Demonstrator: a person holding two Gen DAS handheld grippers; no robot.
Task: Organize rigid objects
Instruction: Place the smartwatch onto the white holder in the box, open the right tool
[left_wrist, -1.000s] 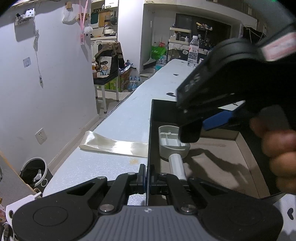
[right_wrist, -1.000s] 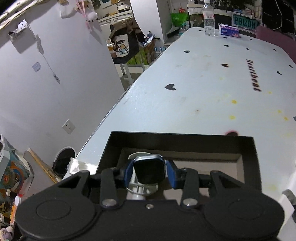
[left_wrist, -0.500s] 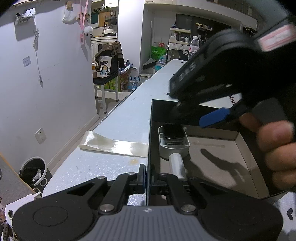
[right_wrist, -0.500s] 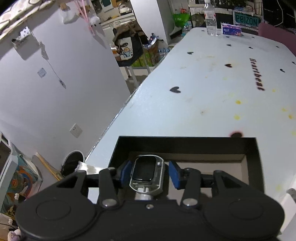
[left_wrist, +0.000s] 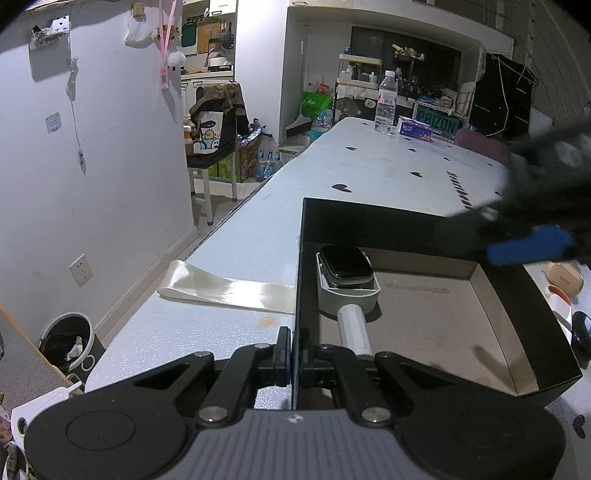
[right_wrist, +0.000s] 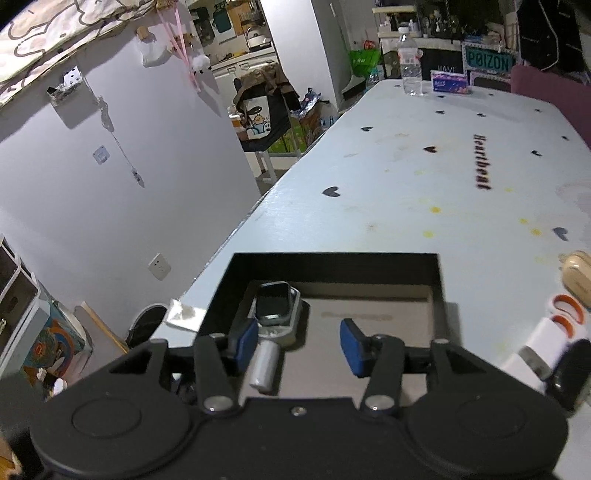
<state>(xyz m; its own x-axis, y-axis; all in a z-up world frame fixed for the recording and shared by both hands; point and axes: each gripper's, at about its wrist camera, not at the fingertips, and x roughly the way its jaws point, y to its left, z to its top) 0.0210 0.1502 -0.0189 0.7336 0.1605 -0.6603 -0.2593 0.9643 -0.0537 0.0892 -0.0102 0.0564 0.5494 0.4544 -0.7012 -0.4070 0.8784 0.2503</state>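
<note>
A shallow black box (left_wrist: 373, 221) with a brown floor lies on the white table. In its near-left corner a grey handled holder (left_wrist: 349, 293) carries a black watch-like device (left_wrist: 345, 262), screen up. My left gripper (left_wrist: 293, 354) is shut on the box's left wall, which runs up between its fingers. In the right wrist view my right gripper (right_wrist: 297, 339) hovers above the box (right_wrist: 332, 264) with its jaws opening and nothing between the blue pads. The device (right_wrist: 273, 301) and the holder (right_wrist: 264, 365) lie just left of its left pad. Blurred, the right gripper (left_wrist: 546, 184) crosses the left wrist view's right edge.
A strip of clear tape (left_wrist: 229, 288) sticks to the table left of the box. Right of the box lie a beige case (right_wrist: 576, 273), a white and orange item (right_wrist: 554, 325) and a black item (right_wrist: 569, 373). A water bottle (left_wrist: 386, 101) and tissue pack (left_wrist: 415, 129) stand far off.
The right gripper set the black device on the grey holder, let go, opened its jaws and drew back up and to the right. The left gripper kept still.
</note>
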